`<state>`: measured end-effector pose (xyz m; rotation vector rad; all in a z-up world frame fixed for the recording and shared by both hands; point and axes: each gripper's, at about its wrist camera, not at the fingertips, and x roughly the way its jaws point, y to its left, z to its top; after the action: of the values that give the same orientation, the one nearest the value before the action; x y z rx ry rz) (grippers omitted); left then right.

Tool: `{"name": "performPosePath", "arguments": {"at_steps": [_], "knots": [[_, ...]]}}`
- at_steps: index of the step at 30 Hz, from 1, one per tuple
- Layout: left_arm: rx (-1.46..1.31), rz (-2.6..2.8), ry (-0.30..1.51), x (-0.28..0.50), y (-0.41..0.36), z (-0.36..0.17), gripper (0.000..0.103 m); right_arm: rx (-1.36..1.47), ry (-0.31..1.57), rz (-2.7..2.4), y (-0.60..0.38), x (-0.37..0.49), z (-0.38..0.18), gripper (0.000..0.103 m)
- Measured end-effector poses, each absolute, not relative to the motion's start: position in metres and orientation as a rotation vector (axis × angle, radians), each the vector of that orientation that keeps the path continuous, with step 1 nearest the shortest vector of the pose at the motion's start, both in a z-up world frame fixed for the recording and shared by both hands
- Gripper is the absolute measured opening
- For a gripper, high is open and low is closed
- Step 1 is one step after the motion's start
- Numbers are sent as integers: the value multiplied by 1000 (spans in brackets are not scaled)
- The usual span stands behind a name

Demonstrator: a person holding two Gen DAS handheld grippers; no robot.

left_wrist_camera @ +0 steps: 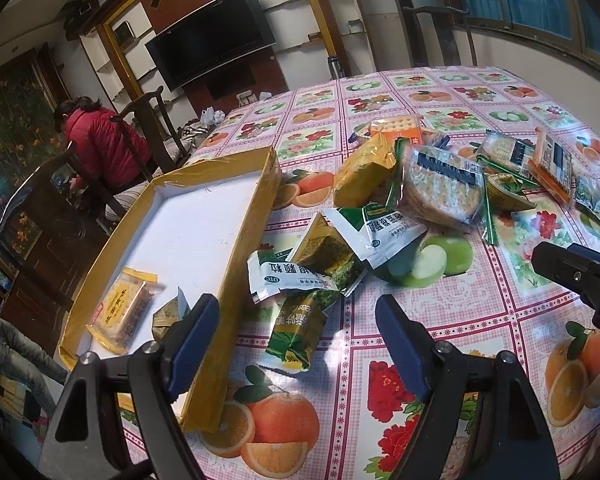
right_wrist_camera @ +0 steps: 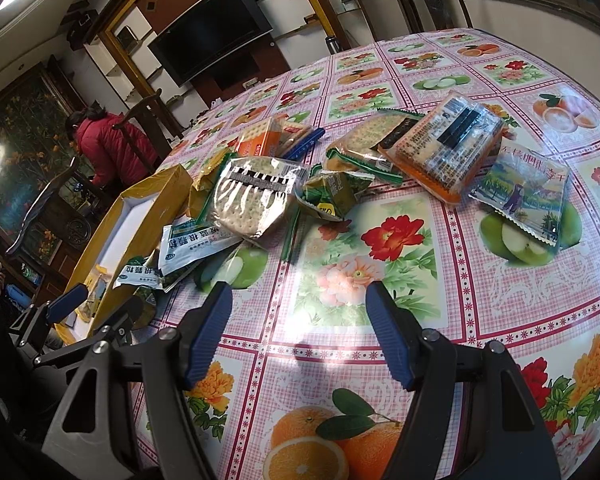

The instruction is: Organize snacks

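A yellow-walled box (left_wrist_camera: 244, 232) with a white floor lies at the table's left; a yellow cracker pack (left_wrist_camera: 122, 312) and a small olive packet (left_wrist_camera: 168, 316) lie inside. My left gripper (left_wrist_camera: 298, 340) stands open beside the box's near corner, over a green packet (left_wrist_camera: 296, 332) lying on the cloth, pads apart from it. White-green sachets (left_wrist_camera: 376, 232), a yellow bag (left_wrist_camera: 364, 172) and a round cracker pack (left_wrist_camera: 440, 192) are heaped beyond. My right gripper (right_wrist_camera: 298, 336) is open over bare tablecloth, short of the round cracker pack (right_wrist_camera: 252, 196), an orange cracker pack (right_wrist_camera: 448, 152) and a picture packet (right_wrist_camera: 524, 196).
A fruit-and-flower tablecloth (right_wrist_camera: 360, 248) covers the table. The left gripper (right_wrist_camera: 100, 310) shows at the left of the right wrist view, by the box (right_wrist_camera: 140, 232). A person in a red jacket (left_wrist_camera: 100, 148) sits beyond the table's far left, near wooden chairs (left_wrist_camera: 152, 128).
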<state>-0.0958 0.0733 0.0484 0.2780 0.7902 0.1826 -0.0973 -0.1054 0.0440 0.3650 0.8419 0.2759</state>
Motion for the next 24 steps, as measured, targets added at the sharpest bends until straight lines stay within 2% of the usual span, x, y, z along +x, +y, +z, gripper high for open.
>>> {"name": "performPosePath", "arguments": {"at_steps": [24], "knots": [[283,182,799,-97,72,47,80,366,841,276,-106,-98,44,70]]}}
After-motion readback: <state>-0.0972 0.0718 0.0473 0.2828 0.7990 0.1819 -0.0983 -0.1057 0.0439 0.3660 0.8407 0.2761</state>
